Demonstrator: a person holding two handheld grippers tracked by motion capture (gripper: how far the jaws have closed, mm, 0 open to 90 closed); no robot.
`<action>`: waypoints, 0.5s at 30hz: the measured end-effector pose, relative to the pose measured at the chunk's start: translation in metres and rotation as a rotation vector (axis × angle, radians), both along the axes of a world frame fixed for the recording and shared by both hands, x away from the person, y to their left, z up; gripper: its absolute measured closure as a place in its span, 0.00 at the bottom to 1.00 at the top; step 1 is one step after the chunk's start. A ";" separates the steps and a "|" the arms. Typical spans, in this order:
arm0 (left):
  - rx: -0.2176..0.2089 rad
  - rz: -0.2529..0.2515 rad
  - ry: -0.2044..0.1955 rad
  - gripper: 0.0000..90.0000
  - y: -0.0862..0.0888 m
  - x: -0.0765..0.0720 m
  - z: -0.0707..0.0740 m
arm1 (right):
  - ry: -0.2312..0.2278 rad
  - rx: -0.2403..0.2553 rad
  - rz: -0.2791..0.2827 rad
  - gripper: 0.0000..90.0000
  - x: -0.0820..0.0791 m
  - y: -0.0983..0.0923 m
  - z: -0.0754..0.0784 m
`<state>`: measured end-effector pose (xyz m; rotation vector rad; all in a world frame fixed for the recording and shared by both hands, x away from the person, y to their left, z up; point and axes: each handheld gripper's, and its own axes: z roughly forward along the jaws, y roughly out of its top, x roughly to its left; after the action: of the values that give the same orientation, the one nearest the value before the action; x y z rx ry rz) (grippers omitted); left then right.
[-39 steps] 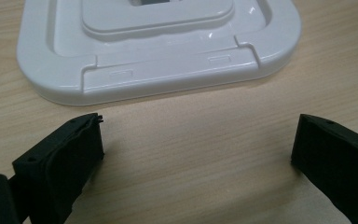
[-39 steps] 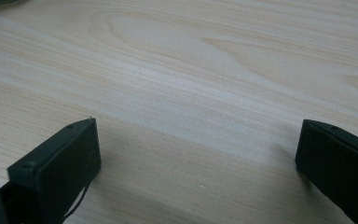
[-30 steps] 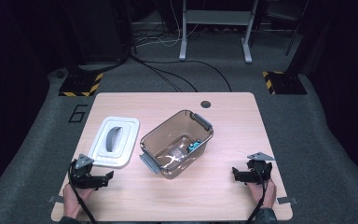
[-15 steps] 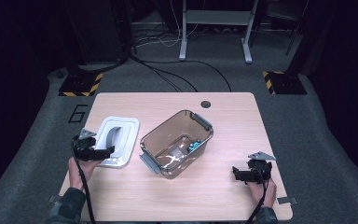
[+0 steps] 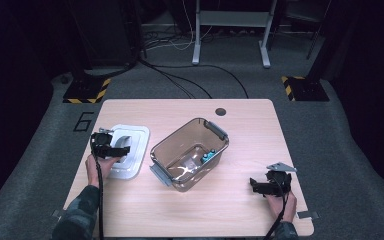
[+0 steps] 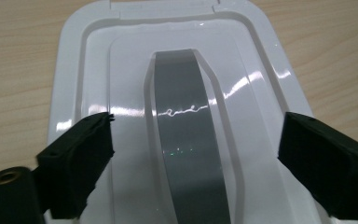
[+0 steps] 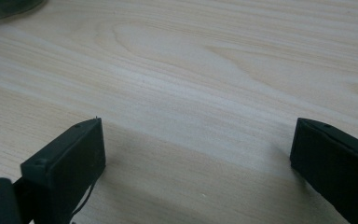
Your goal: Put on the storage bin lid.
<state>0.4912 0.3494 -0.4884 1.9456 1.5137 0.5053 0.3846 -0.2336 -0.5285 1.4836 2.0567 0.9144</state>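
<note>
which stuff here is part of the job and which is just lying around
In the job:
- white lid, under the open left hand-held gripper
- brown clear bin, uncovered

Lying about:
- right hand-held gripper, open over bare table
- floor cables

— From above our side, we look forward and down over the whole table (image 5: 240,210).
— Our left gripper camera sits close over the white lid (image 6: 93,70), also seen from above; our right's skims bare wood.
</note>
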 end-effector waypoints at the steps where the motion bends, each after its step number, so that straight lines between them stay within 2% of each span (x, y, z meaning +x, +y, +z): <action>1: 0.010 0.000 -0.001 0.18 -0.001 0.002 0.000 | 0.002 0.003 -0.003 0.04 0.000 0.000 0.000; 4: 0.036 -0.008 0.016 0.31 -0.004 0.004 -0.003 | -0.003 0.005 -0.004 0.04 0.000 0.000 0.000; 9: 0.026 0.006 0.008 0.69 -0.001 0.004 -0.005 | -0.001 0.004 0.000 0.04 0.001 0.000 0.000; 12: 0.033 0.004 0.004 0.74 0.001 0.003 -0.004 | -0.001 0.011 0.000 0.05 0.001 0.000 0.000; 15: 0.035 -0.009 -0.008 0.74 0.002 0.001 -0.001 | -0.001 0.012 -0.001 0.05 0.000 0.000 0.000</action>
<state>0.4926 0.3516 -0.4893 1.9737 1.5006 0.5380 0.3850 -0.2336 -0.5280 1.4900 2.0533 0.9279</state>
